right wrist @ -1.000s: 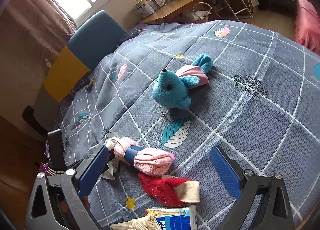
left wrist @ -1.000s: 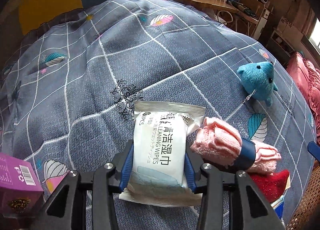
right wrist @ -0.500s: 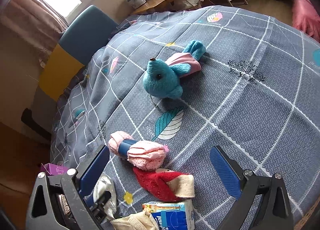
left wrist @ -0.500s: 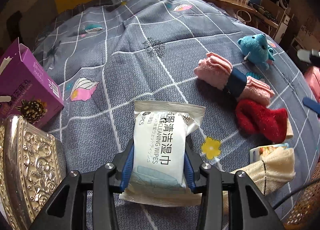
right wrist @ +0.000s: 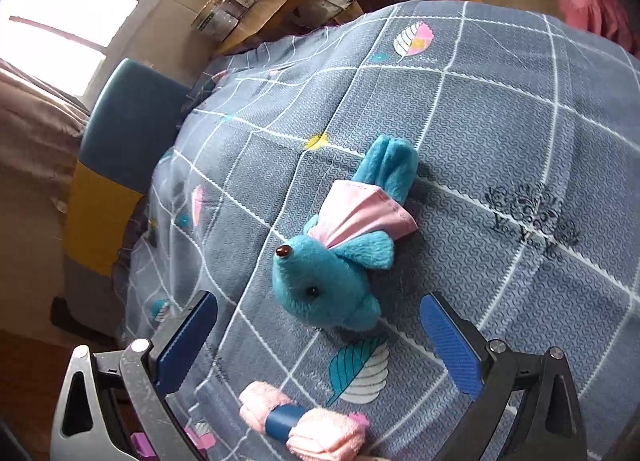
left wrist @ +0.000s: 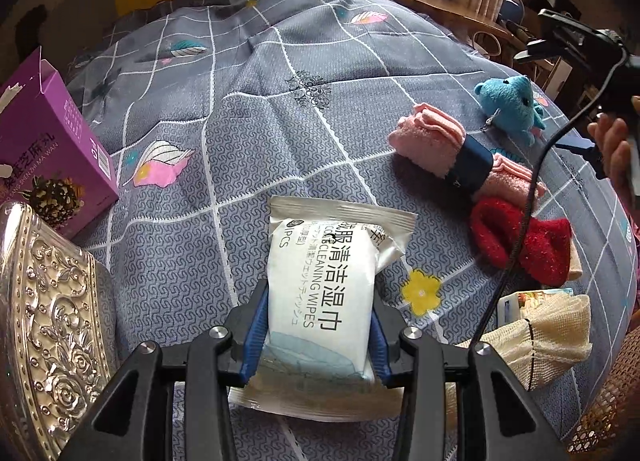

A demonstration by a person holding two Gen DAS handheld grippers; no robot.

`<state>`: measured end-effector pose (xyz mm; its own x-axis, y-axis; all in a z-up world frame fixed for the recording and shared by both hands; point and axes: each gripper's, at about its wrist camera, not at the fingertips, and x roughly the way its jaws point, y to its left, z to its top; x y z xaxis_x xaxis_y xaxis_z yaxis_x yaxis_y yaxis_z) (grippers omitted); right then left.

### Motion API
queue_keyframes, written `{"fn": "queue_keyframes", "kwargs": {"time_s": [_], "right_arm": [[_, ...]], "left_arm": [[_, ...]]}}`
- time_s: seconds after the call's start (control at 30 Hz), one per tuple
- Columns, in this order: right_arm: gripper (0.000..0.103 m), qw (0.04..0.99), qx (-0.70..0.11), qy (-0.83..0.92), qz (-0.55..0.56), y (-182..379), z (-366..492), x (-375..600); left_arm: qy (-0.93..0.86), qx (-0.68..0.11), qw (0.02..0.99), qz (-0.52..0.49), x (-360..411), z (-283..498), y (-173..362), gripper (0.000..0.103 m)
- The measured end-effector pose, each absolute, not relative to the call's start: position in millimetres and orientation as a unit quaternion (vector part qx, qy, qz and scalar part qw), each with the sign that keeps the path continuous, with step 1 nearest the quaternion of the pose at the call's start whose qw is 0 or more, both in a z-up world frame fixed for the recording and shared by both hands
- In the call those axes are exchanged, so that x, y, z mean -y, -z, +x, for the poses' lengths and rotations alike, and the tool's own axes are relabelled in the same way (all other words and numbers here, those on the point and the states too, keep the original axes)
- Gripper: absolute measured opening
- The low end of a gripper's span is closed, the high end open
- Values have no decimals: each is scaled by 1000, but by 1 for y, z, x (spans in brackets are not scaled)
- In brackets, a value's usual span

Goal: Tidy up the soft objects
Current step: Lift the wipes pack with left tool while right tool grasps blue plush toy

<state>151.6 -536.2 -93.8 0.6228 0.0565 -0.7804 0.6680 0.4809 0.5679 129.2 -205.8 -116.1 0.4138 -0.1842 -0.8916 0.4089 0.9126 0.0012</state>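
My left gripper [left wrist: 318, 327] clamps a white wipes pack [left wrist: 322, 289] printed with black characters, its crimped end projecting ahead of my fingers. My right gripper [right wrist: 318, 335] stands open around a blue plush toy [right wrist: 344, 249]. Beneath lies a grey checked bedspread [left wrist: 248, 133].

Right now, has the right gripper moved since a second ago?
Yes. The right gripper has closed in on the blue plush toy, which now sits between its open fingers; earlier the pink rolled towel lay there.
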Motion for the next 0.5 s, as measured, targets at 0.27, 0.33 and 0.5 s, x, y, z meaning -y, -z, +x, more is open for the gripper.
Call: {"fn": "queue_keyframes", "kwargs": {"time_s": [0.27, 0.33, 0.5], "right_arm": [[52, 791, -457, 176, 367, 122, 200, 525], [50, 802, -450, 169, 354, 115, 195, 522], [51, 829, -466, 95, 293, 92, 176, 491]], "left_arm": [[179, -509, 835, 108, 205, 128, 119, 44], [180, -509, 835, 109, 205, 128, 119, 45], [181, -513, 833, 103, 205, 130, 119, 44]]}}
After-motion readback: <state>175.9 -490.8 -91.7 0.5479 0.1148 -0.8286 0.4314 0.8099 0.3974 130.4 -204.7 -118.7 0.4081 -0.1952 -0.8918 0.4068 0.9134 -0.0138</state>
